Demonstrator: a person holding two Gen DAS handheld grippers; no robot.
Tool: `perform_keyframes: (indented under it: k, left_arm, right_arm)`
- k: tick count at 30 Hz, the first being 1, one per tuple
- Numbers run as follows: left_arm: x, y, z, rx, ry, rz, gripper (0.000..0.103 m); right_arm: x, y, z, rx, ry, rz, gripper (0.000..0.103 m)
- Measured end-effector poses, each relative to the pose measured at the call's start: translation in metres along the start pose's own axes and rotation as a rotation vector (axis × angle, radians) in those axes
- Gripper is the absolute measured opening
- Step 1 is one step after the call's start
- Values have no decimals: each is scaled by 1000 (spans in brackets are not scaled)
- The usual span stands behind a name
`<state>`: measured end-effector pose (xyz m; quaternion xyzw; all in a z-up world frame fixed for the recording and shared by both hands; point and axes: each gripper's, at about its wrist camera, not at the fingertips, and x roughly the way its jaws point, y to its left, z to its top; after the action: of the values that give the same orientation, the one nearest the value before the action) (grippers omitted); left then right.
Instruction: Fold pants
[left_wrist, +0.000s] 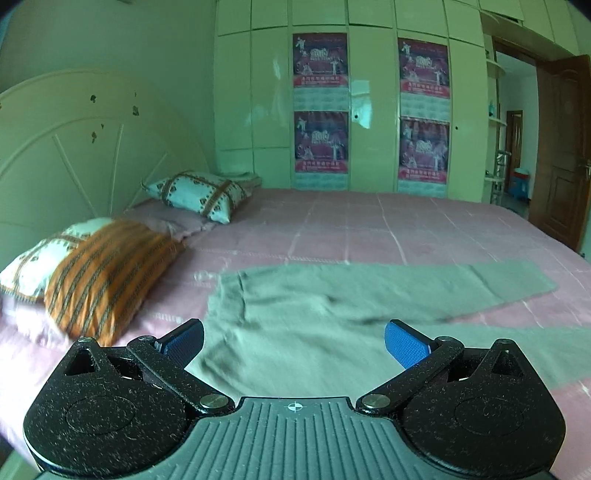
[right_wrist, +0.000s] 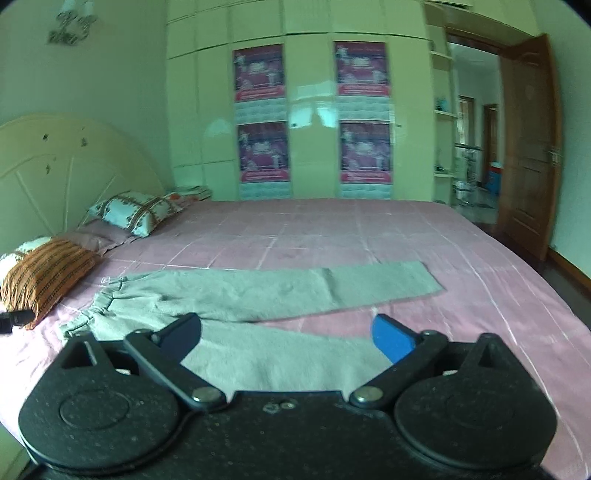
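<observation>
Grey-green pants (left_wrist: 317, 306) lie flat on the pink bed, waistband to the left, the two legs spread in a V to the right. They also show in the right wrist view (right_wrist: 258, 291). My left gripper (left_wrist: 293, 341) is open and empty above the waist end. My right gripper (right_wrist: 286, 336) is open and empty above the near leg (right_wrist: 280, 362). The far leg (right_wrist: 369, 280) stretches right. Both grippers have blue pads.
The pink bedsheet (left_wrist: 369, 229) covers a wide bed. An orange striped pillow (left_wrist: 103, 280) and a white patterned pillow (left_wrist: 203, 195) lie by the headboard (left_wrist: 74, 155) at left. Wardrobe doors with posters (left_wrist: 321, 103) stand behind; a brown door (left_wrist: 561, 147) is open at right.
</observation>
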<state>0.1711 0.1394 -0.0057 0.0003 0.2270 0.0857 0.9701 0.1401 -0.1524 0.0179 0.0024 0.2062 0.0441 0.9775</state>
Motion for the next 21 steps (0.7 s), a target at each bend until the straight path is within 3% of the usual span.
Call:
perform_keyframes:
  k: [3,9,11,14,21]
  left_arm:
    - [56,22,17,2,62,12,103]
    - [175,61,34,-9,178,48,103]
    - [211,71,37,-12,197,45,103]
    - [268,89,41,-53,251,13,86]
    - [379,101,44,-51,292,35,83]
  right_arm:
    - [44,-1,23,-17,24,44,68]
    - [150,-3,52,-26,103,67,62]
    - [187,-4,56,-38,129,71,56]
    - [239,-2,61,-66,177,74,46]
    - [339,-1,74,-90,208,70,44]
